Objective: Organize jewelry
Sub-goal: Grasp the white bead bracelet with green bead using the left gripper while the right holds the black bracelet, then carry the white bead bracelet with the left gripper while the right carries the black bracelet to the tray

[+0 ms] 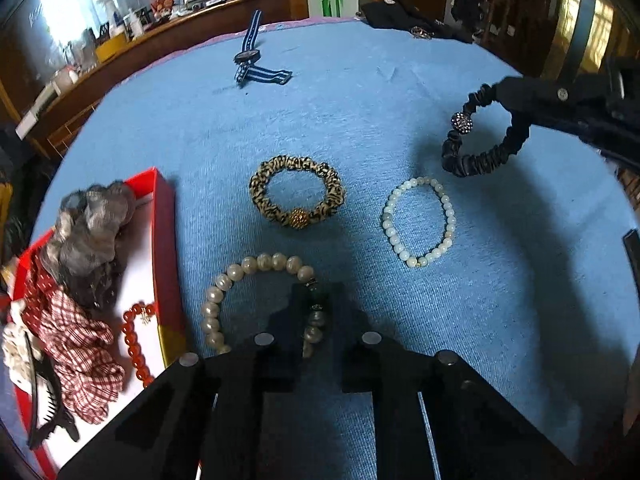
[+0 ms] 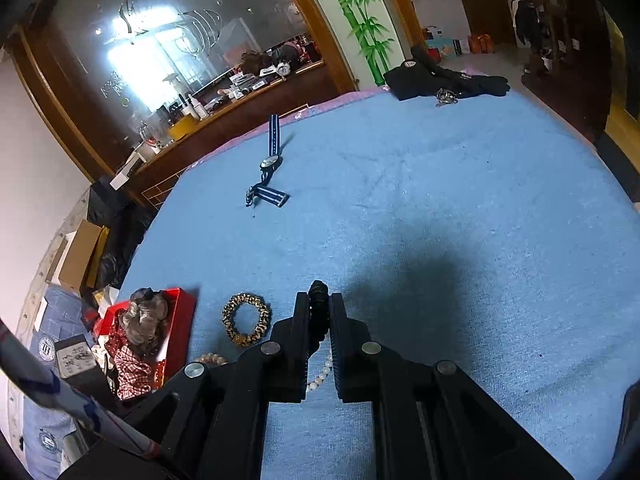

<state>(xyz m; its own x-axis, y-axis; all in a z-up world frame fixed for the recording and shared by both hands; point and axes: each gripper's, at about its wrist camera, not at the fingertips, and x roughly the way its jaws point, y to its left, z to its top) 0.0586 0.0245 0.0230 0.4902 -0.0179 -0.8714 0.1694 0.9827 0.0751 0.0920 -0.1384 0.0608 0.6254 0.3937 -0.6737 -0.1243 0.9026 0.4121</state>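
Your right gripper (image 2: 319, 312) is clamped on the black scrunchie (image 1: 480, 148), lifted above the blue table (image 1: 400, 100) near its right edge. Your left gripper (image 1: 316, 320) hangs with fingers spread over the large pearl bracelet (image 1: 256, 300), beside the red box (image 1: 164, 240) at the left edge.

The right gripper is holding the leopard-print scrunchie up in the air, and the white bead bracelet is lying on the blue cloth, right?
Not quite. The right gripper is holding the black ruffled scrunchie with the sparkly bead, as the left wrist view shows. The leopard-print scrunchie lies on the blue cloth, and so does the white bead bracelet.
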